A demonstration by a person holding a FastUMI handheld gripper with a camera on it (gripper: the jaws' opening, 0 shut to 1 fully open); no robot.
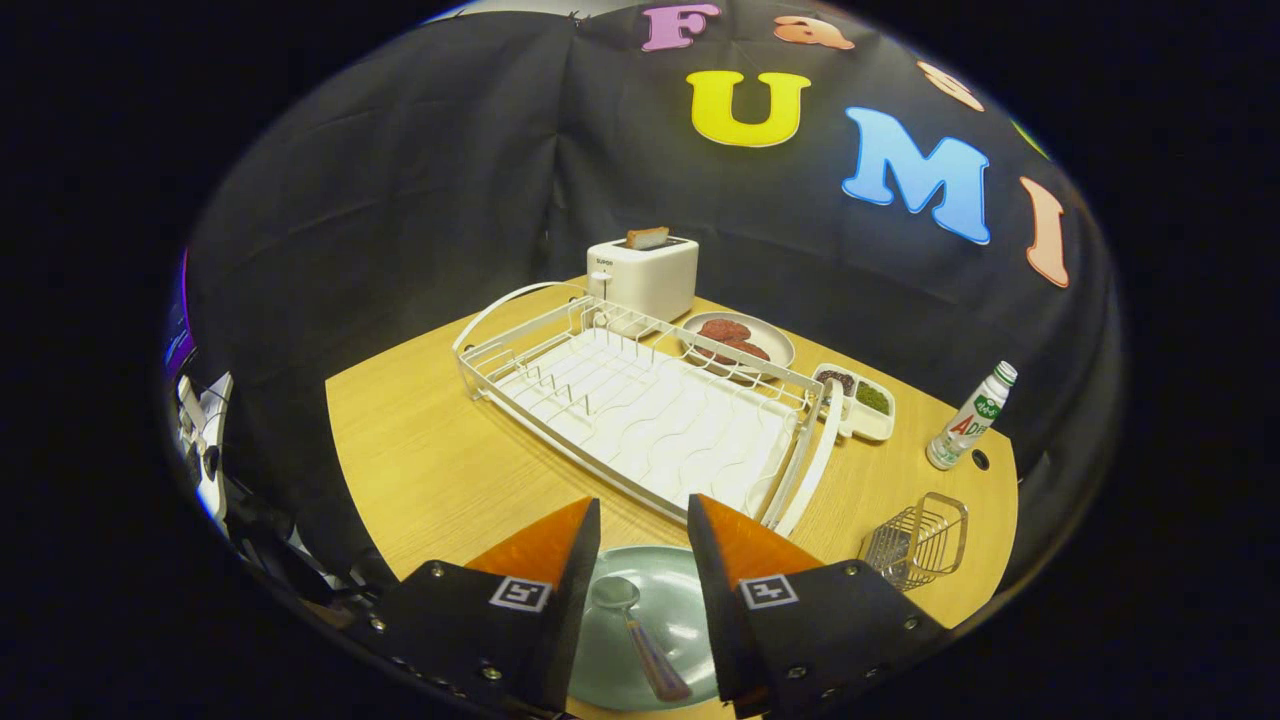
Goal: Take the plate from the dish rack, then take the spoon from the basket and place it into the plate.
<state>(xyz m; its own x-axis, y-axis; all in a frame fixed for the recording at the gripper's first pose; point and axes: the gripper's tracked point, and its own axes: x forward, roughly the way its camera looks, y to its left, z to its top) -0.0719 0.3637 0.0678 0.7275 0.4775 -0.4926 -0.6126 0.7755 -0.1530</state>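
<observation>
Pale green plate [655,640] lies on the table [440,470], spoon [635,625] resting in it.
I see my gripper [644,550] parted, gripping nothing, above the plate; dish rack [640,415] at 12 o'clock beyond the fingers, wire basket [918,540] at 2 o'clock.

— What sits on the counter [420,450]?

— A pale wood top. A white dish rack [640,410] takes up its middle. At the far edge stand a white toaster [645,275], a plate of patties [740,340] and a small divided dish [860,400].

— And the right side?

— A bottle [970,418] stands upright near the right edge, with a wire basket [918,540] closer in.

— The near edge?

— A green plate [660,620] with a spoon [635,625] lying in it.
</observation>
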